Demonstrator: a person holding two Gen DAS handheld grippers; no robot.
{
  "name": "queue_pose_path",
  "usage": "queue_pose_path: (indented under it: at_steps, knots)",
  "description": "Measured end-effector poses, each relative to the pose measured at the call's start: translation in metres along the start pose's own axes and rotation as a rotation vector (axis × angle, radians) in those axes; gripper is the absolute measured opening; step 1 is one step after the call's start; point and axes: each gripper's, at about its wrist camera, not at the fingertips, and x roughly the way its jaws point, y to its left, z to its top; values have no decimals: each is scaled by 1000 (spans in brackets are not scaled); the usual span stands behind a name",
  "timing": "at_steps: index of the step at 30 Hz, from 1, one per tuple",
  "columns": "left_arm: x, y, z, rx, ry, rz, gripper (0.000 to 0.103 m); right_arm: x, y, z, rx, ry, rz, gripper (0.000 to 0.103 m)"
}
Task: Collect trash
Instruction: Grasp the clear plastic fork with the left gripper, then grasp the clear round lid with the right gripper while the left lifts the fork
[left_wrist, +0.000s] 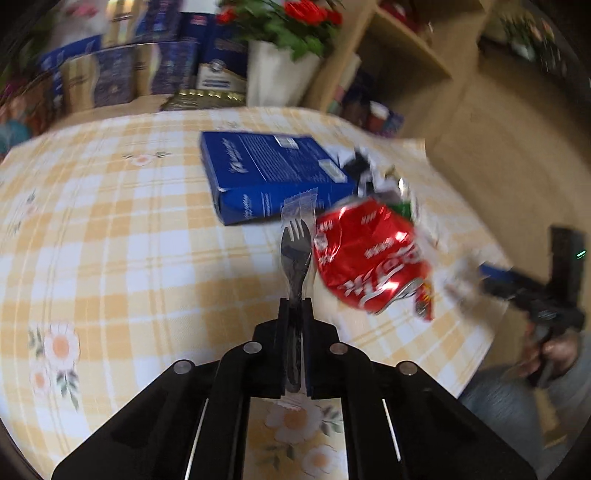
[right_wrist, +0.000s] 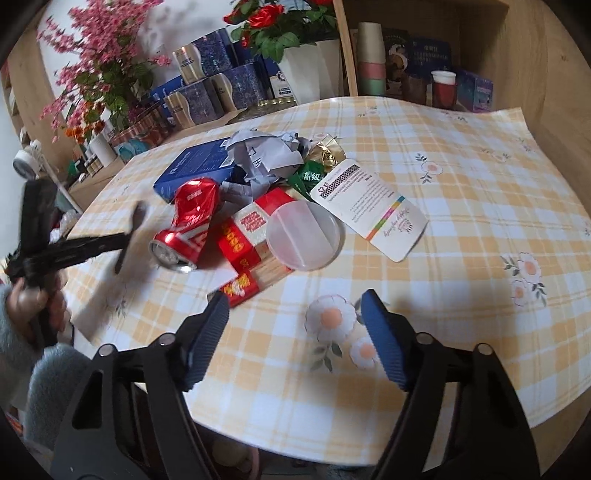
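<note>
My left gripper (left_wrist: 295, 301) is shut on a black plastic spork in a clear wrapper (left_wrist: 294, 254), held above the table left of a crushed red cola can (left_wrist: 364, 254). The spork (right_wrist: 130, 233) also shows at the left of the right wrist view, beside the can (right_wrist: 188, 221). My right gripper (right_wrist: 293, 304) is open and empty above the tablecloth, near a trash pile: a red and gold box (right_wrist: 247, 243), a clear round lid (right_wrist: 303, 236), a white card (right_wrist: 373, 206), crumpled grey paper (right_wrist: 262, 155), a blue box (right_wrist: 199, 166).
The yellow checked tablecloth (right_wrist: 461, 206) covers the table. Blue tins (right_wrist: 207, 92), a white vase of red roses (right_wrist: 303, 70) and pink flowers (right_wrist: 99, 62) stand at the back. A wooden shelf with cups (right_wrist: 373, 59) is behind right.
</note>
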Motion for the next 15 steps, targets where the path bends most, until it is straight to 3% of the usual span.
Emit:
queue_pose_path:
  at_steps: [6, 11, 15]
  knots:
    - [-30, -8, -11, -59, -81, -19, 7, 32, -3, 23, 89, 25, 6, 69]
    - [-46, -12, -22, -128, -111, -101, 7, 58, 10, 39, -52, 72, -65, 69]
    - [-56, -18, -31, -135, -118, -131, 7, 70, 9, 44, -131, 137, -30, 69]
